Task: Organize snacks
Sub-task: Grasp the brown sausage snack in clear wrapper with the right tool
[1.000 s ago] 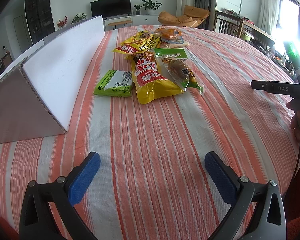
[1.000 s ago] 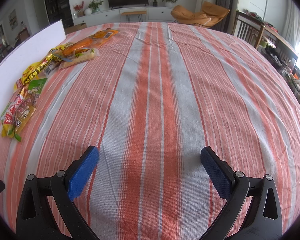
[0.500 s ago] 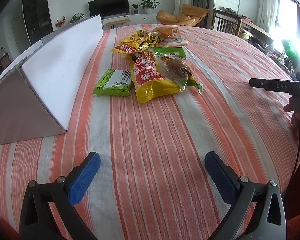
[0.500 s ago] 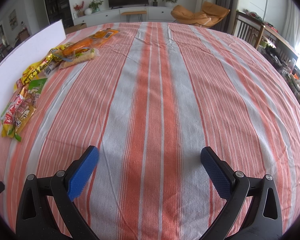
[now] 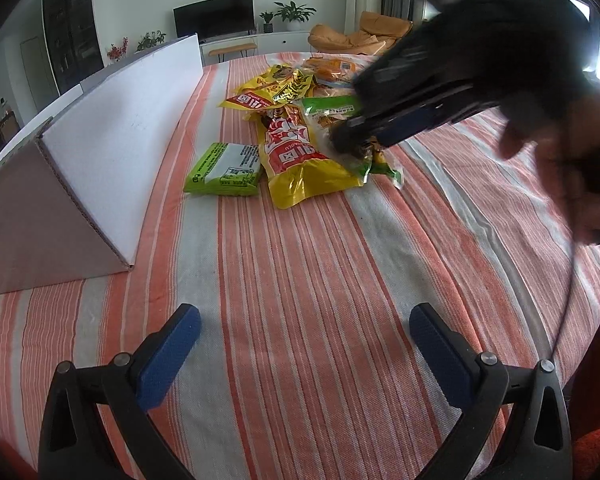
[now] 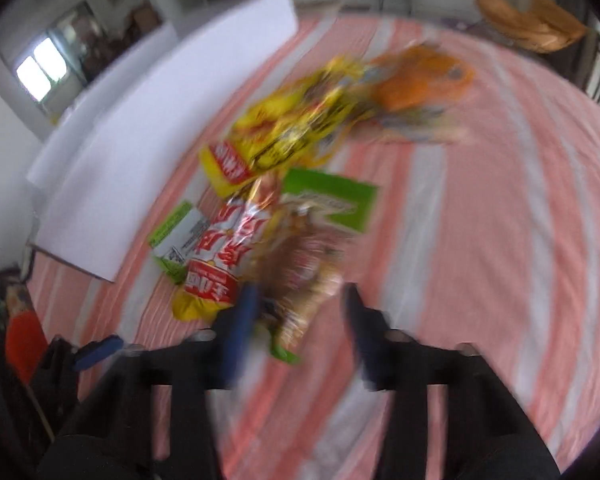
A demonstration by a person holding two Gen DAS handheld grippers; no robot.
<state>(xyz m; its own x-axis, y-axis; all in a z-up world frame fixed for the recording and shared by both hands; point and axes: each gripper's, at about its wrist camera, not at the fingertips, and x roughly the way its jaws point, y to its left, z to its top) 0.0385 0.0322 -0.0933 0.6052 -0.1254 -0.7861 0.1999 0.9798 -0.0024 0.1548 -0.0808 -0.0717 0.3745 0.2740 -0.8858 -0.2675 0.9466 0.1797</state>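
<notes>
Now our right tongs (image 6: 300, 308) are closing astride the clear green-topped snack bag (image 6: 312, 256), lengthwise ahead; left tongs (image 5: 304, 344) spread, farther.

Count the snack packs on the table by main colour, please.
Green packs: 2
Yellow packs: 2
Orange packs: 1
Total: 5

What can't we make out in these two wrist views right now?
- Right tool, right wrist view: motion blur; whether its closing pads touch the clear snack bag between them is unclear.
- Same bag, left wrist view: mostly hidden behind the right tool.
- Orange pack: partly covered by it.
- Box: inside unseen; cut off at left.
</notes>
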